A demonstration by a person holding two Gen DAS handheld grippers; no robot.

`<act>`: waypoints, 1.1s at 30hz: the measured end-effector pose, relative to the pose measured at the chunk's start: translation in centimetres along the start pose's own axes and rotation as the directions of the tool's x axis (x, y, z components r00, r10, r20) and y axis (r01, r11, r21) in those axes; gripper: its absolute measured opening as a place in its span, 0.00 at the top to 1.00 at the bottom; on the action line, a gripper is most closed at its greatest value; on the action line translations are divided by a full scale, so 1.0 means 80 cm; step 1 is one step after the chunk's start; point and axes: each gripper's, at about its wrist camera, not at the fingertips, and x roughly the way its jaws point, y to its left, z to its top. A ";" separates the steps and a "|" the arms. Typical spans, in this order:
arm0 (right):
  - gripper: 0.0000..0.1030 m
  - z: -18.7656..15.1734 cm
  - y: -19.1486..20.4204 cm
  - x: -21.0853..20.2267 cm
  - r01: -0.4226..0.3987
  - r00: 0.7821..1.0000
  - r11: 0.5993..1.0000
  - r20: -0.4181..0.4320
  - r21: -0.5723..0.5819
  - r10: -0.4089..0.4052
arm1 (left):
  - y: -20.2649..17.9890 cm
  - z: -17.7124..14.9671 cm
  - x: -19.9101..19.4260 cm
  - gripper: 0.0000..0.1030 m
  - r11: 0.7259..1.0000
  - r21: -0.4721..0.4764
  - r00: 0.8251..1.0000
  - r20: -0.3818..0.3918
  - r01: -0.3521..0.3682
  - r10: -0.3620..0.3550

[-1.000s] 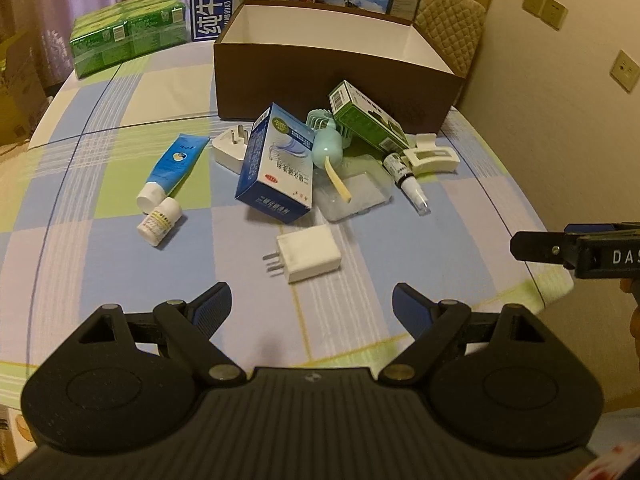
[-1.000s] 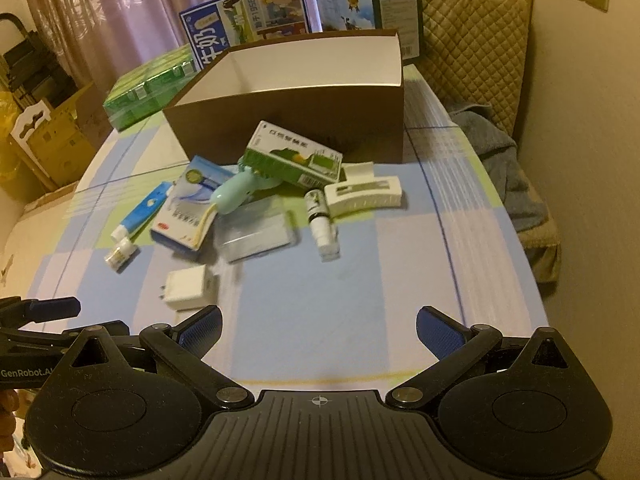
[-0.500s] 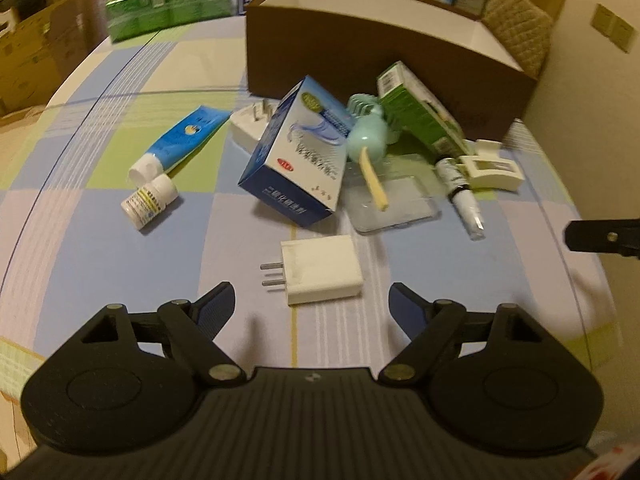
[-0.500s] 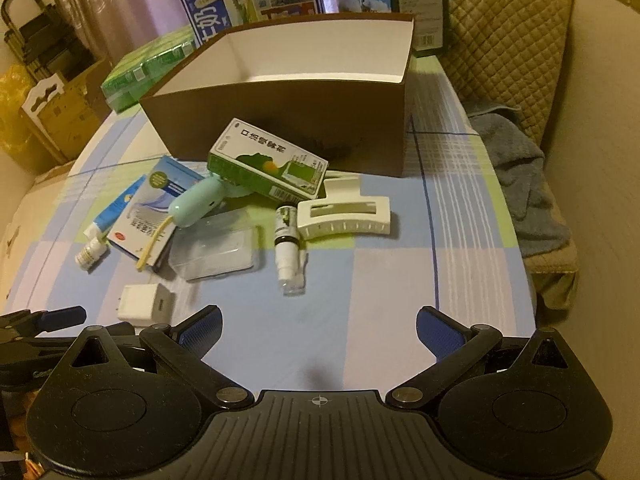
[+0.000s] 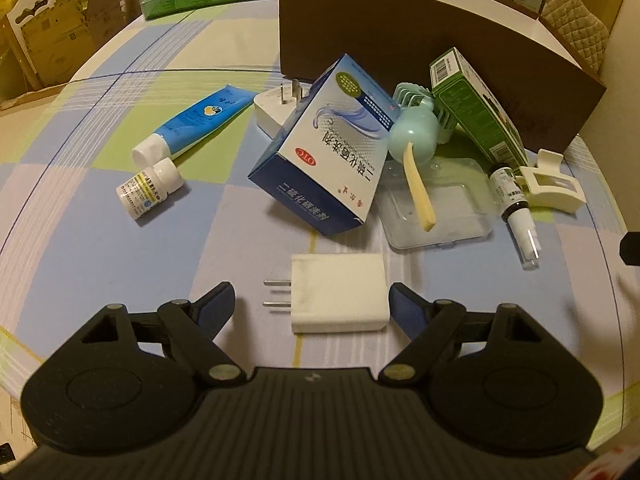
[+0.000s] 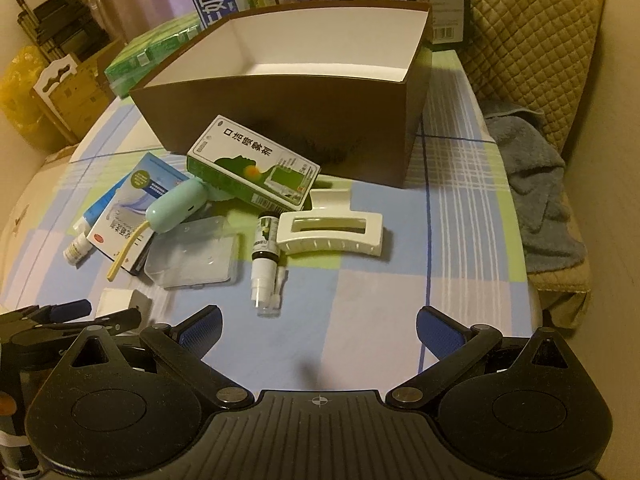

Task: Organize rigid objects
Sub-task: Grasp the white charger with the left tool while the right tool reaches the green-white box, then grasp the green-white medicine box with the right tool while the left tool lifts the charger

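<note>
Pickup step: left gripper (image 5: 310, 300), jaws wide, brackets the white charger (image 5: 338, 298) near the table's (image 5: 80, 248) front edge (seemingly not touching); right gripper (image 6: 318, 326) gapes empty. Next: close, lift into the brown box (image 6: 280, 112).

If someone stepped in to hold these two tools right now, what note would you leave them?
Left hand-held gripper: open, fingers either side of the white square plug charger lying on the checked tablecloth, not yet closed.
Right hand-held gripper: open, empty, hovering near the small spray bottle and white hair claw clip.
Brown cardboard box: nothing visible inside.
Left to do: every item in the pile, starting with the charger.
</note>
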 end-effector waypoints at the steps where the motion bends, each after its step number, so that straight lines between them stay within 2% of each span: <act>1: 0.02 0.001 -0.002 0.001 -0.003 1.000 1.000 -0.001 -0.003 0.003 | -0.001 0.000 0.001 0.24 1.000 0.000 1.000 0.002 -0.005 0.005; 6: 0.02 0.006 -0.010 0.005 -0.017 1.000 1.000 -0.003 -0.017 0.017 | -0.007 -0.002 0.008 0.38 1.000 0.003 1.000 0.000 0.000 0.000; 14: 0.02 0.012 -0.008 0.010 -0.044 0.998 0.994 0.051 -0.100 0.049 | -0.010 -0.010 0.005 0.39 0.999 0.023 0.999 0.030 -0.026 0.025; 18: 0.12 0.017 -0.002 0.015 -0.037 0.994 0.984 0.096 -0.173 0.054 | -0.005 -0.014 -0.005 0.39 0.999 0.007 0.998 0.038 -0.050 0.050; 21: 0.15 0.021 0.008 0.023 -0.028 0.989 0.968 0.132 -0.251 0.063 | 0.003 -0.016 -0.017 0.39 0.998 -0.016 0.997 0.047 -0.066 0.067; 27: 0.31 0.030 0.037 0.044 -0.005 0.975 0.920 0.204 -0.392 0.092 | 0.026 -0.011 -0.041 0.39 0.992 -0.060 0.991 0.071 -0.111 0.115; 33: 0.35 0.033 0.070 0.072 0.057 0.962 0.860 0.259 -0.507 0.088 | 0.048 0.000 -0.052 0.39 0.987 -0.082 0.987 0.083 -0.134 0.141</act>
